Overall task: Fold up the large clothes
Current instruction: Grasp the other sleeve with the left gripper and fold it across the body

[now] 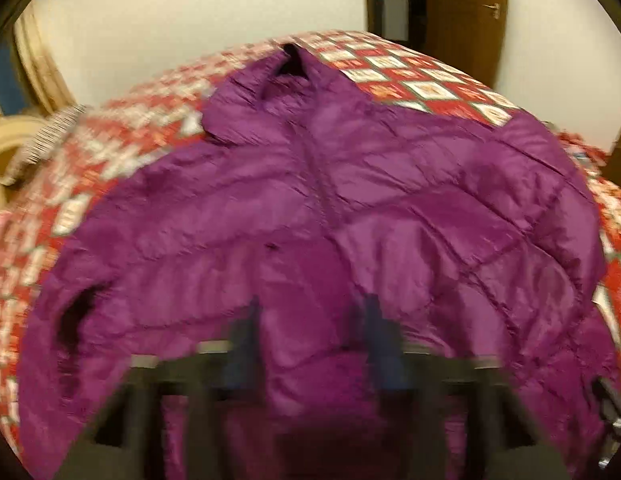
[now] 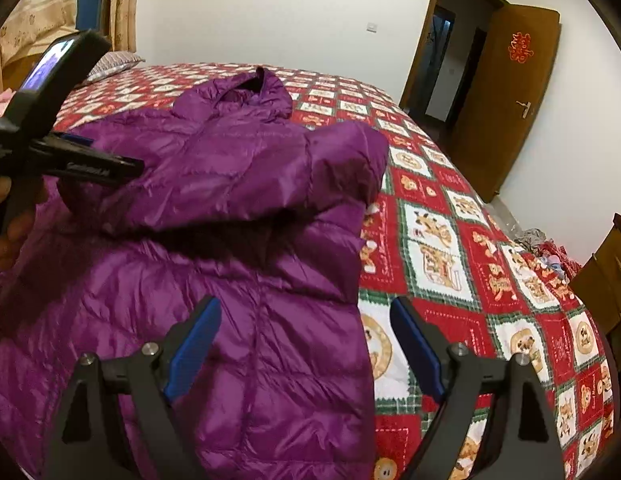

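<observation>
A purple puffer jacket (image 1: 330,216) lies front up on the bed, hood at the far end. In the right wrist view the jacket (image 2: 214,216) has its right sleeve (image 2: 294,168) folded across the chest. My left gripper (image 1: 310,312) hovers over the jacket's lower front, blurred, fingers apart with nothing between them. It also shows in the right wrist view (image 2: 90,160) above the jacket's left side. My right gripper (image 2: 304,320) is open and empty above the jacket's right hem edge.
The bed carries a red, white and green patterned quilt (image 2: 450,240). A pillow (image 2: 110,64) lies at the far left. A brown door (image 2: 506,96) stands open at the right. A wooden cabinet (image 2: 610,272) stands beside the bed at the right.
</observation>
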{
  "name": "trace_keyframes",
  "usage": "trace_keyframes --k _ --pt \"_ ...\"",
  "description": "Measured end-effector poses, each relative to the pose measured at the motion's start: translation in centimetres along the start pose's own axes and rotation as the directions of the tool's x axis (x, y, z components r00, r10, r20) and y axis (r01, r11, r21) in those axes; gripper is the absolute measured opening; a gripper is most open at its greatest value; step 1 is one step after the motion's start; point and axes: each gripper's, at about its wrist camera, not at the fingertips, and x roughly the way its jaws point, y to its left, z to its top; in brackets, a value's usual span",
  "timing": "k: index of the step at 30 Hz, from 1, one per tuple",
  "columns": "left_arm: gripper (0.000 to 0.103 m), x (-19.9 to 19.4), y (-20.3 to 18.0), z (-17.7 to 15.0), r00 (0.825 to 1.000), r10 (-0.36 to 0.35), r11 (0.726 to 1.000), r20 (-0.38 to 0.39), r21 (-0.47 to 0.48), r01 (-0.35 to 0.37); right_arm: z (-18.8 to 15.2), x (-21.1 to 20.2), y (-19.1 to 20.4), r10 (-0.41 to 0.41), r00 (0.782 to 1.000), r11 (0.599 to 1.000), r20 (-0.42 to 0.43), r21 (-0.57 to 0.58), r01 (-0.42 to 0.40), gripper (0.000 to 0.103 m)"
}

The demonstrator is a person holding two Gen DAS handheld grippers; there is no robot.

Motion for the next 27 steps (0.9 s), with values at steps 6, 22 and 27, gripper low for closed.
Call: trace_keyframes --k 6,22,27 --pt "0.013 -2.8 2.1 0.3 0.992 0.053 0.999 0.116 0.005 -0.054 -0.4 0.6 0.5 0.011 1.000 1.000 -0.015 0.004 -0.011 0.088" --pt "0.077 -3.1 7.7 -1.4 0.900 0.407 0.912 0.158 -0.119 -0.392 6.3 2.3 -4.2 0.087 0.996 0.990 -0.025 0.117 -0.083 0.036" --pt "0.079 -0.8 9.0 0.2 0.844 0.530 0.847 0.088 -0.110 -0.520 10.1 6.4 -5.9 0.017 1.000 0.984 -0.007 0.176 -0.016 0.036"
